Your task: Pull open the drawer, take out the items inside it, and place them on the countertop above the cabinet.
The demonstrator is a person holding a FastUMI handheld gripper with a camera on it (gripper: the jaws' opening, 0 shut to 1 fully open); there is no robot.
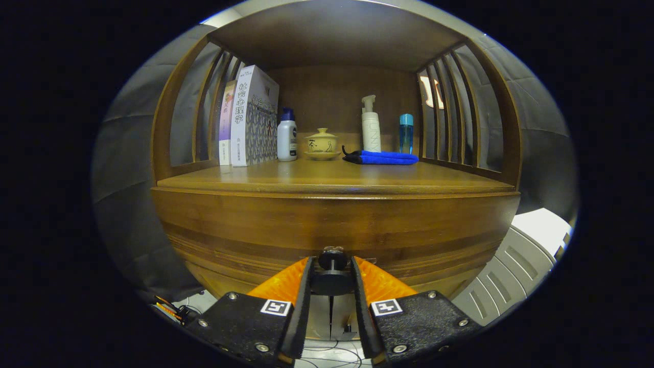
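the gripper (332,273) is clamped on the small rigid drawer knob (332,266), probably slippery, best held at its neck.

Likely home: wooden cabinet (332,225), books (250,117), toiletries (370,125).

We saw the cabinet (332,225) in glossy, smooth wood; on its desk (327,179) lay a soft folded cloth (383,158) beside a glossy plastic pump bottle (370,130).

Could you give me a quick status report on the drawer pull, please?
Gripper closed around the drawer knob, fingers either side. Drawer looks shut, contents unseen. Countertop front bare; cloth, bottles, books at back.
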